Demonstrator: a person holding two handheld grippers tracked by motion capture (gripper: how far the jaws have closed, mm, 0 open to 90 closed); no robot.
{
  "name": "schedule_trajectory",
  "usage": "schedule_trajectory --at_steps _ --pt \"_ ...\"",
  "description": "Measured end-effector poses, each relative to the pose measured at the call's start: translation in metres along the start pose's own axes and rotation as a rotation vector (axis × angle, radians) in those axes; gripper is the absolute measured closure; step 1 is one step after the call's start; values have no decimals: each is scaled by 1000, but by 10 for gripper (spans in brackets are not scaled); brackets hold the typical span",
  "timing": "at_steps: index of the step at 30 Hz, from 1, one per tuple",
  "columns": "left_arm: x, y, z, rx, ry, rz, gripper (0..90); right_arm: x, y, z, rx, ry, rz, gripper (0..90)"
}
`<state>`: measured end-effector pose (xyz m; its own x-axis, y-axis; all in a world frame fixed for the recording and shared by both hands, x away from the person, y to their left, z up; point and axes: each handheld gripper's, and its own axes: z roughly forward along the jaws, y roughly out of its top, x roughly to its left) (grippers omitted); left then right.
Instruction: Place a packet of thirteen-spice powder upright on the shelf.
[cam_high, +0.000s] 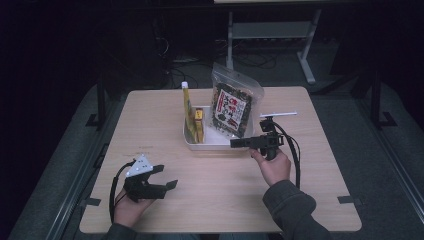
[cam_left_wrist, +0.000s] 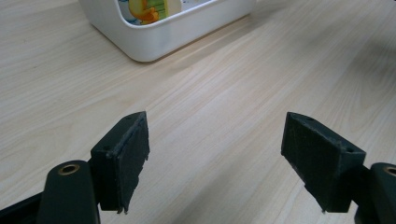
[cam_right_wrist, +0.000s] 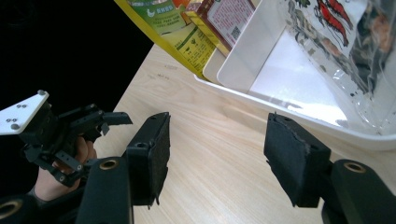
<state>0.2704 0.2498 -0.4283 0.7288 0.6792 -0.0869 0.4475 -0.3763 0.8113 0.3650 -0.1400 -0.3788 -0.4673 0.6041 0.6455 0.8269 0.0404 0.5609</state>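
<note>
A white tray (cam_high: 210, 146) stands mid-table. It holds a tall yellow packet (cam_high: 187, 107), a small yellow box (cam_high: 199, 120) and a clear snack bag (cam_high: 232, 105) with dark contents leaning at its right end. My right gripper (cam_high: 237, 143) lies level just in front of the tray's front rim, jaws pointing left. In the right gripper view it (cam_right_wrist: 217, 154) is open with bare table between its pads, and the tray (cam_right_wrist: 327, 130) and bag (cam_right_wrist: 341, 42) are close ahead. My left gripper (cam_high: 166, 176) rests open near the front left, its pads apart over bare wood (cam_left_wrist: 215, 158).
The light wooden table (cam_high: 300, 170) ends in dark floor on every side. A tray corner (cam_left_wrist: 154, 42) shows ahead in the left gripper view. A thin white stick (cam_high: 278, 114) lies right of the tray. The left gripper (cam_right_wrist: 102, 126) appears beyond the right one's jaws.
</note>
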Motion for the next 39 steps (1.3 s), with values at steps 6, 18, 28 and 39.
schedule_trajectory --at_steps 6,18,28,39 --pt "0 0 0 -2 -3 1 222 -8 -5 -3 16 15 3 382" --pt "1 -1 0 1 0 -3 217 -24 -19 -19 25 30 16 377" --pt "2 -1 0 7 0 -3 216 -39 -31 -34 18 32 38 379" --pt "2 -2 1 12 -5 -6 216 -51 -42 -48 5 30 51 377"
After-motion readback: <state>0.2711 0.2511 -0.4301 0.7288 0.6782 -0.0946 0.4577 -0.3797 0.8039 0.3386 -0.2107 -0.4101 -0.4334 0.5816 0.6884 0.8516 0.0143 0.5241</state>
